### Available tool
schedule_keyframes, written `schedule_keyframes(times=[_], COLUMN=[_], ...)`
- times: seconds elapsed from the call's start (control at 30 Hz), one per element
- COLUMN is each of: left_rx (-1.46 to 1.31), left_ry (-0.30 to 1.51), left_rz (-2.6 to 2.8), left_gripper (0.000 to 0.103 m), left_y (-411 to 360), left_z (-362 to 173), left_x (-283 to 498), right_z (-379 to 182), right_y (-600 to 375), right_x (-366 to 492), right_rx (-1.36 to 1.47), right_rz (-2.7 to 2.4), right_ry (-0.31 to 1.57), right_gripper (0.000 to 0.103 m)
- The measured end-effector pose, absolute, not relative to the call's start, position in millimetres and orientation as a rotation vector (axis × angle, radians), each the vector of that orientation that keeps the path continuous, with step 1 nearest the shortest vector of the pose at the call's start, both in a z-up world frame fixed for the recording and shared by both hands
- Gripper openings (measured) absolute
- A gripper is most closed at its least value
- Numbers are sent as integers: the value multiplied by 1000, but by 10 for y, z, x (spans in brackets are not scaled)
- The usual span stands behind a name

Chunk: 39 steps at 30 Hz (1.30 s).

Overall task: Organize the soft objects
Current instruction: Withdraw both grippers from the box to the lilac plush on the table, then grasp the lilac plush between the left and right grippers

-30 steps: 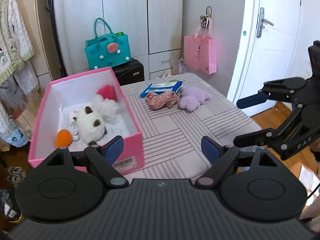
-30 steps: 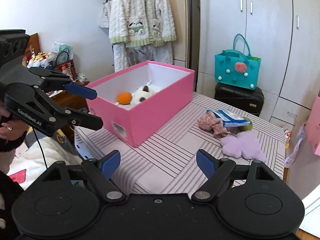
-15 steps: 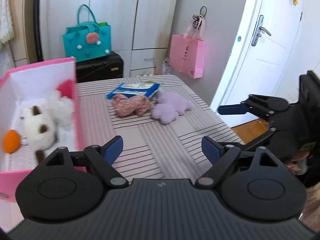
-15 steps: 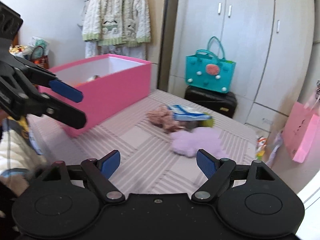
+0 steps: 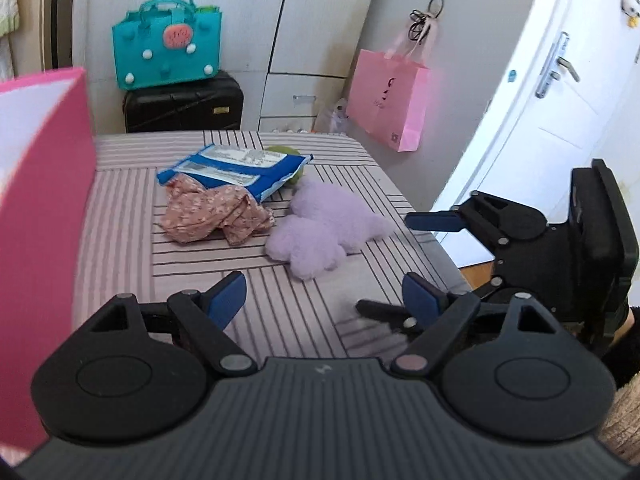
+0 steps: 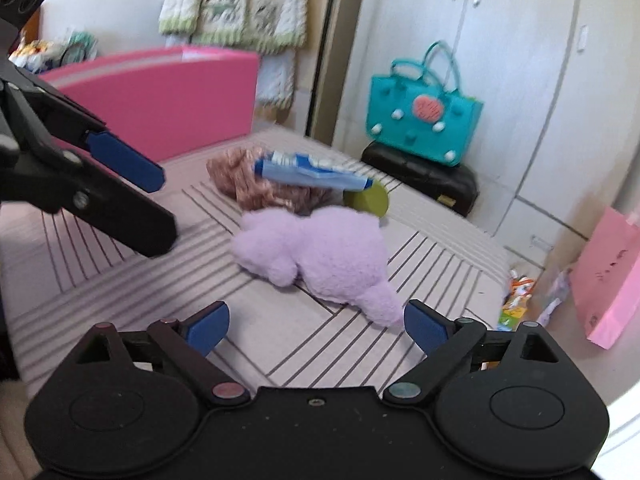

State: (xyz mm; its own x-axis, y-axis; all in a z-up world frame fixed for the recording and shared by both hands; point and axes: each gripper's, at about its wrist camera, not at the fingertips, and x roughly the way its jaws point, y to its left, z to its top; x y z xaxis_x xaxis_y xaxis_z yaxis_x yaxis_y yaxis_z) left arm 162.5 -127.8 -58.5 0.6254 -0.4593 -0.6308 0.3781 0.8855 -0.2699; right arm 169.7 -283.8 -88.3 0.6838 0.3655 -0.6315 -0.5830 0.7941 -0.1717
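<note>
pink box [image 5: 40, 208] blurred and cut off, green object [image 6: 366, 200] half hidden

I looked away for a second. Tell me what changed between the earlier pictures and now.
Both grippers swung away from the pink box toward the loose pile and came closer: the right gripper now points at the purple plush, the left gripper at the table beside it. Nothing was gripped or released; both jaws stay open and empty. The plush, floral cloth and blue packet lie where they were.
</note>
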Motion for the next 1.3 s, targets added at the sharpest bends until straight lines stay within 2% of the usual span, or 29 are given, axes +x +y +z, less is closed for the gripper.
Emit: schedule_keyframes(times=[0.23,0.3,0.37,0.47,0.53,0.73,0.8,0.87,0.93,1.07,1.3], left_rx=[-178,-214,-240,-276,-302,-376,-381,-383,-389,-364,-338], left_ry=[744,760,786,789,776,768,766,765,764,767,802], left_rz=[-433,-425,-421,-417,-421,-435,-425,-421,-422,-419,-442], left_gripper=[80,72,68,59,58,46,39,37,37,36,36], left_y=[-1390,-1384,-1367,-1327,-1296,-1236,-1232,-1221,-1207,-1206,-1191], left_z=[-727,-786,-861,-944,-975,-1025,-1036,-1047,-1057,-1045,-1001], left_x=[1876,1950,2000,2031,2035,2077,2081,2064,2044,1978,1864], right_z=[-948,-956,-970,-993,-1006,-961,-944,-935,-925,-916,-895], right_y=[-2882,-2892,-2878,-2816,-2784,-2712,-2692,-2708,-2744,-2778,-2739], right_x=[2025,2117,2196,2144,2085,1901,1864,1858,1855,1831,1663], right_rx=[-340,-286,-214,-232,-240,-252,-256,-237,-184,-114,-74], right_rz=[639,662,662,661,658,664,637,621,607,575,538], right_ry=[629,667,709,685,669,649,643,645,658,685,714], right_gripper=[96,96,97,96,96,95,93,87,84,71,65])
